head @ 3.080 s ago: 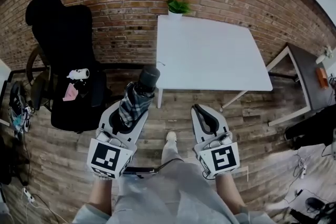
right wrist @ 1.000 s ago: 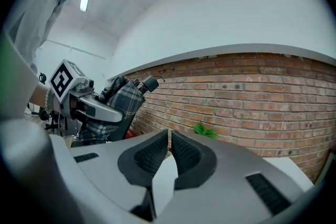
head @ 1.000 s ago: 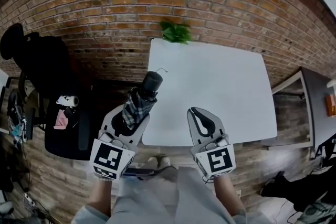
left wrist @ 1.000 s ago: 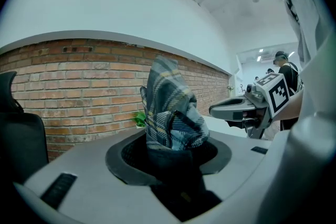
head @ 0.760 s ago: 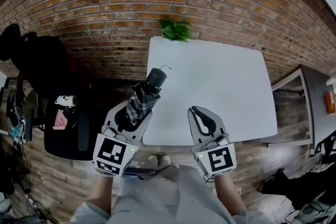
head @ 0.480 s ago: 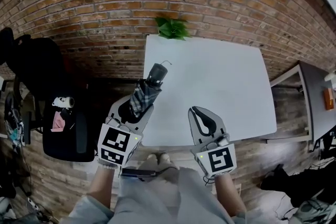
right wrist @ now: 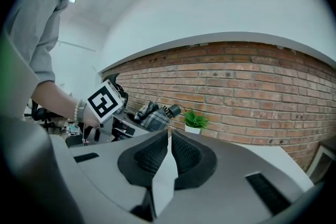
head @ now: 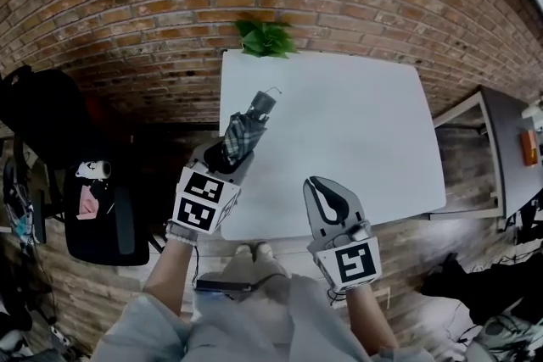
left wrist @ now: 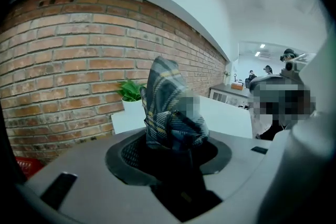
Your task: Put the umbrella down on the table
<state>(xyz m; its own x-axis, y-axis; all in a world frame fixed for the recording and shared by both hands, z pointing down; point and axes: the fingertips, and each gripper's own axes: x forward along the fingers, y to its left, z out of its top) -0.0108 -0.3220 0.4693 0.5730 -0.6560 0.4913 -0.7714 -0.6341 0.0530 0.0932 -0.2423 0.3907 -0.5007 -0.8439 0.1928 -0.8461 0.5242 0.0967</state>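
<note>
A folded plaid umbrella (head: 241, 136) with a black handle tip (head: 264, 103) sticks forward out of my left gripper (head: 227, 155), which is shut on its fabric body. The umbrella hangs tilted over the left near part of the white table (head: 356, 131), above the surface. In the left gripper view the plaid cloth (left wrist: 169, 107) fills the space between the dark pads of my left gripper (left wrist: 170, 152). My right gripper (head: 327, 201) sits over the table's near edge, shut and empty. The right gripper view shows its pads (right wrist: 157, 155) closed together, with the umbrella (right wrist: 151, 115) off to the left.
A small green potted plant (head: 265, 38) stands at the table's far edge against the brick wall (head: 170, 4). A black office chair (head: 59, 123) holding small items stands to the left. A dark side table (head: 502, 140) is on the right, over wooden floor.
My left gripper has carried the umbrella forward and down, from beside the table's left edge to over its surface. The right gripper has sunk slightly.
</note>
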